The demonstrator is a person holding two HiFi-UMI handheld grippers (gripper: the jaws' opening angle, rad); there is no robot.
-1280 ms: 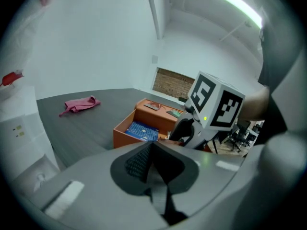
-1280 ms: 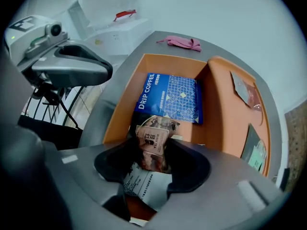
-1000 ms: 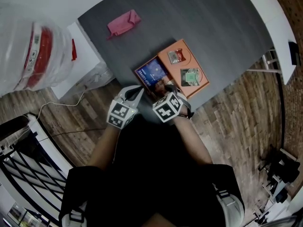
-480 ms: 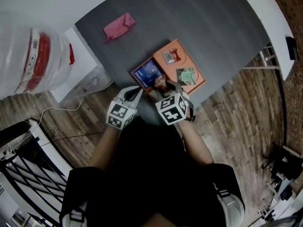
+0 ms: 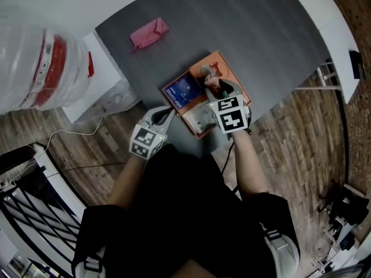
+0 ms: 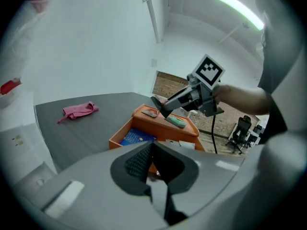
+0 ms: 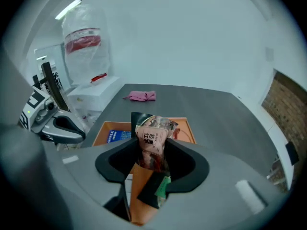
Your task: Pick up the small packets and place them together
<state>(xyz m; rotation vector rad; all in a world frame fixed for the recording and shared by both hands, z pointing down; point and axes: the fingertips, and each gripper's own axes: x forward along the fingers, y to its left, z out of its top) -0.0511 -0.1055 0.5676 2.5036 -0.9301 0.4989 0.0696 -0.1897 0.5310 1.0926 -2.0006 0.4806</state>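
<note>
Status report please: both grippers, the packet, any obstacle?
Left gripper shut, empty, at the orange tray's near edge. Right gripper shut on brown packet, held above tray. Green packet in tray below; pink cloth far off, no obstacle.

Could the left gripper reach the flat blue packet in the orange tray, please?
Probably yes: the left gripper hovers just short of the flat blue packet with only the low wall of the orange tray between, though its shut jaws must open.
</note>
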